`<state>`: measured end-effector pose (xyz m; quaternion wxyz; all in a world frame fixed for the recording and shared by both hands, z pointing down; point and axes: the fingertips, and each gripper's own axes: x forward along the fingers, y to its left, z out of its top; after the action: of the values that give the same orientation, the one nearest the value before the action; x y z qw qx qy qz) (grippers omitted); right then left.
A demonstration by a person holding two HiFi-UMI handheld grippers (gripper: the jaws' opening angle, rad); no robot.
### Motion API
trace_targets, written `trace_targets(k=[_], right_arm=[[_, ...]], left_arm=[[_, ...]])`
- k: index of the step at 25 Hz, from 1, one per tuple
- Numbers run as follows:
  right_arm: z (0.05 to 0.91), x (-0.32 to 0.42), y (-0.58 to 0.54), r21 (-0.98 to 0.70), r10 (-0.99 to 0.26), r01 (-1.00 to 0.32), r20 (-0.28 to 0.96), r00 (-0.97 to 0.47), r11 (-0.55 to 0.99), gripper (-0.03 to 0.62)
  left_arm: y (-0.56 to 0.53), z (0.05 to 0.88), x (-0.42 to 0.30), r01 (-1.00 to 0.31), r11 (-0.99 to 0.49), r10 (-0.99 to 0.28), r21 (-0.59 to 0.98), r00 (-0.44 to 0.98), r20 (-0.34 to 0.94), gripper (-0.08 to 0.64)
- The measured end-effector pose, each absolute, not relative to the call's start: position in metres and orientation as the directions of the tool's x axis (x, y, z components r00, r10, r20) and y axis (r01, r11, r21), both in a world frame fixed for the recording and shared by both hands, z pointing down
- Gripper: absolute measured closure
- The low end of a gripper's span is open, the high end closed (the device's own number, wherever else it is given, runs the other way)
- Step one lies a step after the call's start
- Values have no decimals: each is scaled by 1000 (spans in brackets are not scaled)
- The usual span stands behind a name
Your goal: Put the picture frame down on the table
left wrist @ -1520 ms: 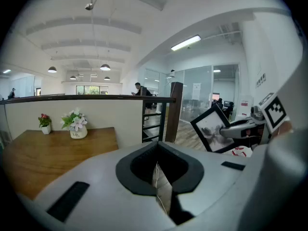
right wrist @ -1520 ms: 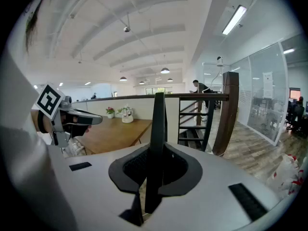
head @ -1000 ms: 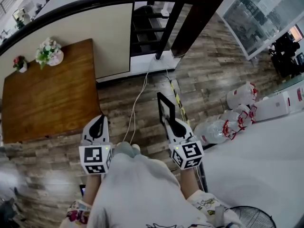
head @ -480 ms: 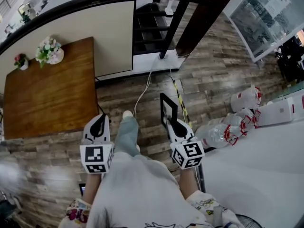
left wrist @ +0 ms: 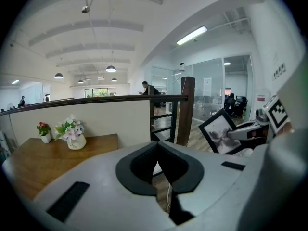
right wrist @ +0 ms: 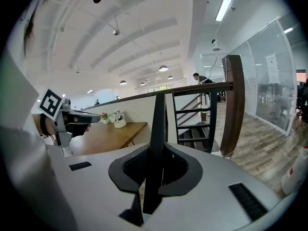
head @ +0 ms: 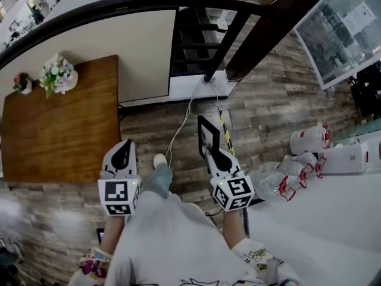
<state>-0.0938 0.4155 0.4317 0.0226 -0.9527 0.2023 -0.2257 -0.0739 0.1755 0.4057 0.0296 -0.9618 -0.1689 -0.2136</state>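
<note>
Head view
Picture frame [head: 208, 137]: stood upright in the right gripper [head: 215, 154], over the plank floor [head: 268, 112], well to the right of the table's right edge and not touching the table.
Right claw: clamped on the lower edge of the frame.
Left gripper [head: 124, 151]: hung over the floor just off the table's near right corner, carrying nothing.
Table [head: 65, 136]: brown wood, bare except at its far left corner, where a white vase of flowers [head: 58, 76] and a small pot with red blooms [head: 24, 82] stood side by side.
Floor clutter: a white cable [head: 178, 121] ran between the two grippers; clear bottles [head: 297, 159] lay at the right.

Left gripper view
Left claw [left wrist: 156, 161]: pads pressed together, nothing between them.
Frame [left wrist: 221, 133]: seen at the right, tilted, in the right gripper's tip [left wrist: 245, 131].
Table [left wrist: 53, 155]: ahead and to the left, with the vase [left wrist: 74, 134] and pot [left wrist: 44, 131] at its far edge by the railing wall [left wrist: 115, 117].

Right gripper view
Right claw [right wrist: 153, 172]: closed on the frame [right wrist: 158, 129], which rose edge-on from between the pads.
Table [right wrist: 108, 137]: ahead to the left, beyond the left gripper [right wrist: 72, 117].
</note>
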Motion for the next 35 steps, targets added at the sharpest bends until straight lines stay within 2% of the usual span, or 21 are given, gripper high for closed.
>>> trace_targets(k=[15,28,35], right_arm=[[417,54,360,-83,-463,-474,416,783,-876,555],[416,103,272,-54,-597,-642,436,674,-764,555],[420,129,214,-60,-708,-772,448,545,-633,555]], left_arm=[[115,406,48,225,-973,226,50,891,393,557],[44,413,50,56,-994,87,90,916,391,557],[11,417,44,-101,-990,-55,98,919,391,557]])
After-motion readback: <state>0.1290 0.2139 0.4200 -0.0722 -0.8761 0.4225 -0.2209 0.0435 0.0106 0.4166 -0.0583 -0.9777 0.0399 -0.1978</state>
